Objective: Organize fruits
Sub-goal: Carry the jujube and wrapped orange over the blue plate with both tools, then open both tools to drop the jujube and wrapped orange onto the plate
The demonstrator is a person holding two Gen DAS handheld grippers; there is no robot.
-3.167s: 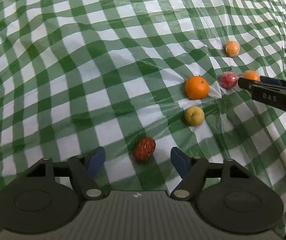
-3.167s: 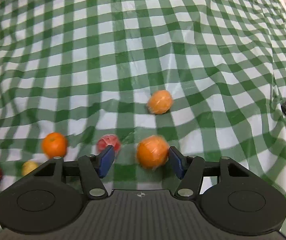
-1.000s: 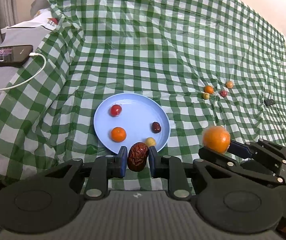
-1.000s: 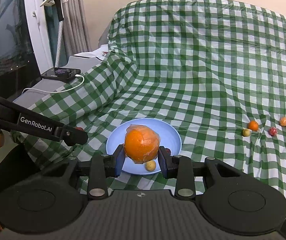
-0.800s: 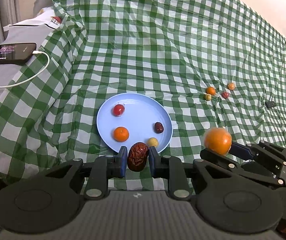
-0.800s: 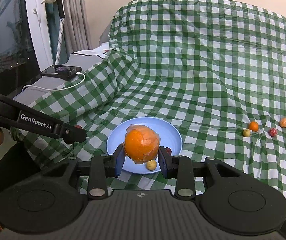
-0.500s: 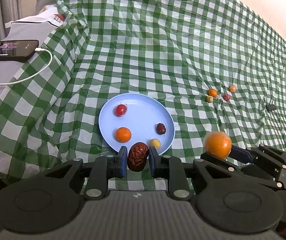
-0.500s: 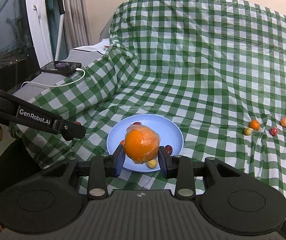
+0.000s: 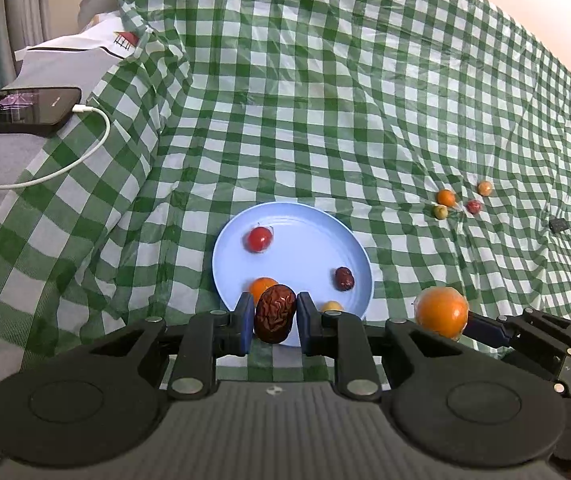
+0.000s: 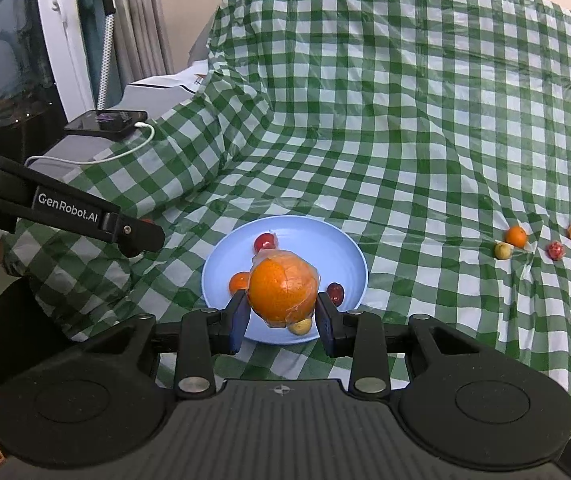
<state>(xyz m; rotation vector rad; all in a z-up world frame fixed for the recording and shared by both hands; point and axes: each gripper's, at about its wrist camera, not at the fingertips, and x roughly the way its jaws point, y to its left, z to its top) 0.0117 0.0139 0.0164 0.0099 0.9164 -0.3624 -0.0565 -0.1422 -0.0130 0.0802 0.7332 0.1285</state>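
The wrinkled red date [image 9: 275, 313] hides part of the small orange [image 9: 262, 286] on the plate [image 9: 309, 240]; the far fruits [image 9: 445, 197] (four specks) are too small to name.

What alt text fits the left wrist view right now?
The left gripper holds a wrinkled red date at the near edge of a blue plate on a green checked cloth. The plate holds four small fruits; at right, the right gripper carries an orange, and four more small fruits lie farther off.
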